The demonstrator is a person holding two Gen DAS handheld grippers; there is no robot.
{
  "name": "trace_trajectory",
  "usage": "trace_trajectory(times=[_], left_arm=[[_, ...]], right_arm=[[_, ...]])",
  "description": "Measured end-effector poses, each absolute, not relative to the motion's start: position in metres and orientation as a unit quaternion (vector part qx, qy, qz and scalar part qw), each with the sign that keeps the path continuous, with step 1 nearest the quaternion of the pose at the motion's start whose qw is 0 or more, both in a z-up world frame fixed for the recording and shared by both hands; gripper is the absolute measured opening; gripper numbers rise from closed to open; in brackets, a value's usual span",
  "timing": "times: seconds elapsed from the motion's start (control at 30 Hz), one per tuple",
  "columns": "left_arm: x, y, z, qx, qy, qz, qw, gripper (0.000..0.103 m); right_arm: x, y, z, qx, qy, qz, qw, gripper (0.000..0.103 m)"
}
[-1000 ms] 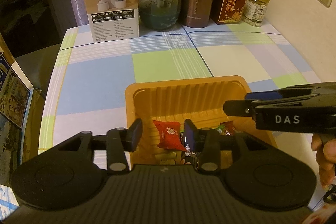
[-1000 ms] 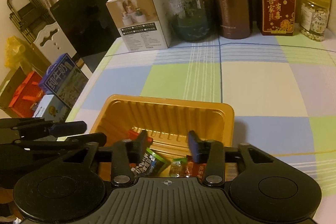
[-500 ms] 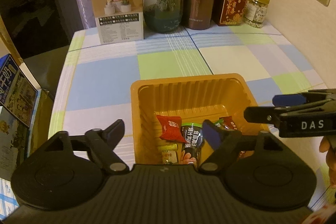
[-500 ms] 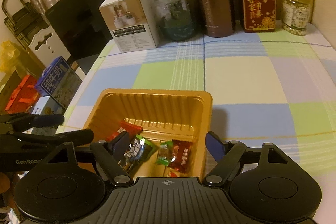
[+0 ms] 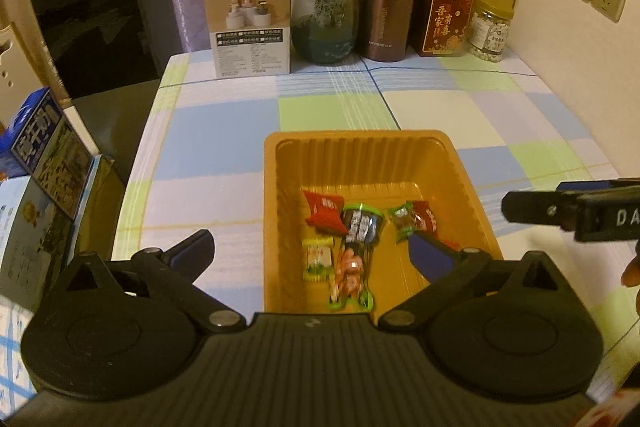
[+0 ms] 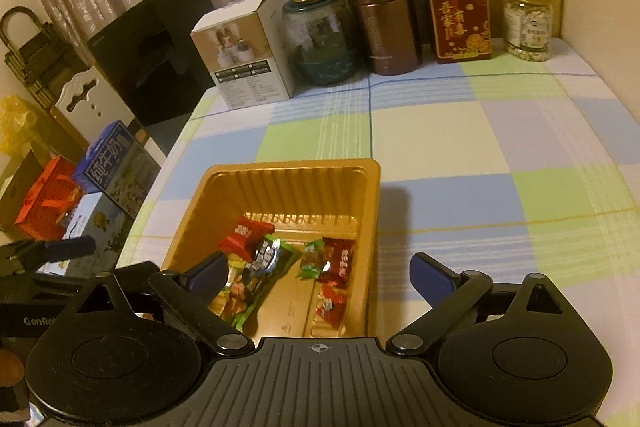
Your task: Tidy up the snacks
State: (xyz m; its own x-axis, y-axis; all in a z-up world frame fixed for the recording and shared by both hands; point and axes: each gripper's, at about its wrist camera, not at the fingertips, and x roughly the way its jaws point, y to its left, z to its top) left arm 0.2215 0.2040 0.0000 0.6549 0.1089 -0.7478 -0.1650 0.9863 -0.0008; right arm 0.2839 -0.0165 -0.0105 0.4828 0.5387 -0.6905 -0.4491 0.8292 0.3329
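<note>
An orange plastic tray (image 5: 360, 143) sits on the checked tablecloth and holds several wrapped snacks: a red packet (image 5: 324, 211), a long dark-and-green packet (image 5: 356, 251), a small yellow candy (image 5: 318, 259), and green and red candies (image 5: 416, 221). My left gripper (image 5: 309, 243) hovers over the tray's near end. Its jaws are opening wide and grip nothing. My right gripper (image 6: 317, 263) hangs above the same tray (image 6: 296, 167), its jaws also opening and bare, with the red packet (image 6: 244, 233) and dark packet (image 6: 260, 267) below. Each gripper shows side-on in the other's view: right gripper (image 5: 532, 207), left gripper (image 6: 68, 247).
Along the table's far edge stand a white box (image 5: 248, 19), a glass jar (image 5: 324, 19), a brown canister (image 5: 386, 9), a red box (image 5: 444, 21) and a nut jar (image 5: 490, 29). A black chair back (image 5: 96, 19) and milk cartons (image 5: 40, 155) are off the left edge; a wall runs on the right.
Both grippers' jaws spread from narrow to wide. Both drew back and upward from the tray, so more of its floor and the snacks lying in it shows.
</note>
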Motion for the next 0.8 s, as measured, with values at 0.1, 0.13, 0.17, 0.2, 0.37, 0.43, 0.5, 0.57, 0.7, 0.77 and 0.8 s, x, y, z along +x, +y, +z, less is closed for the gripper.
trace_trajectory(times=[0.1, 0.13, 0.17, 0.2, 0.37, 0.43, 0.5, 0.57, 0.7, 0.77, 0.8], left_arm=[[0.204, 0.198, 0.004, -0.041, 0.406, 0.086, 0.909, 0.103], [0.197, 0.195, 0.006, -0.043, 0.404, 0.088, 0.909, 0.103], [0.190, 0.191, 0.009, -0.045, 0.402, 0.091, 0.910, 0.103], [0.184, 0.189, 0.011, -0.048, 0.401, 0.095, 0.910, 0.103], [0.153, 0.172, 0.024, -0.059, 0.392, 0.115, 0.911, 0.103], [0.143, 0.164, 0.029, -0.059, 0.392, 0.121, 0.910, 0.103], [0.132, 0.155, 0.035, -0.060, 0.386, 0.126, 0.912, 0.103], [0.120, 0.147, 0.040, -0.056, 0.380, 0.137, 0.913, 0.103], [0.095, 0.135, 0.045, -0.073, 0.373, 0.143, 0.914, 0.103], [0.082, 0.131, 0.047, -0.077, 0.372, 0.146, 0.913, 0.103], [0.076, 0.129, 0.048, -0.079, 0.372, 0.146, 0.913, 0.103]], right_arm=[[0.272, -0.025, -0.006, 0.062, 0.419, 0.288, 0.859, 0.098], [0.268, -0.027, -0.004, 0.063, 0.420, 0.287, 0.859, 0.098], [0.264, -0.030, -0.003, 0.063, 0.421, 0.287, 0.858, 0.098], [0.258, -0.032, -0.002, 0.063, 0.421, 0.288, 0.858, 0.098], [0.230, -0.051, 0.005, 0.066, 0.419, 0.282, 0.861, 0.098], [0.219, -0.060, 0.010, 0.066, 0.414, 0.283, 0.863, 0.098], [0.206, -0.068, 0.014, 0.061, 0.408, 0.282, 0.866, 0.098], [0.195, -0.076, 0.018, 0.054, 0.402, 0.282, 0.869, 0.098], [0.169, -0.086, 0.020, 0.041, 0.391, 0.284, 0.875, 0.098], [0.157, -0.091, 0.020, 0.040, 0.388, 0.285, 0.875, 0.098], [0.151, -0.092, 0.020, 0.040, 0.388, 0.285, 0.876, 0.098]])
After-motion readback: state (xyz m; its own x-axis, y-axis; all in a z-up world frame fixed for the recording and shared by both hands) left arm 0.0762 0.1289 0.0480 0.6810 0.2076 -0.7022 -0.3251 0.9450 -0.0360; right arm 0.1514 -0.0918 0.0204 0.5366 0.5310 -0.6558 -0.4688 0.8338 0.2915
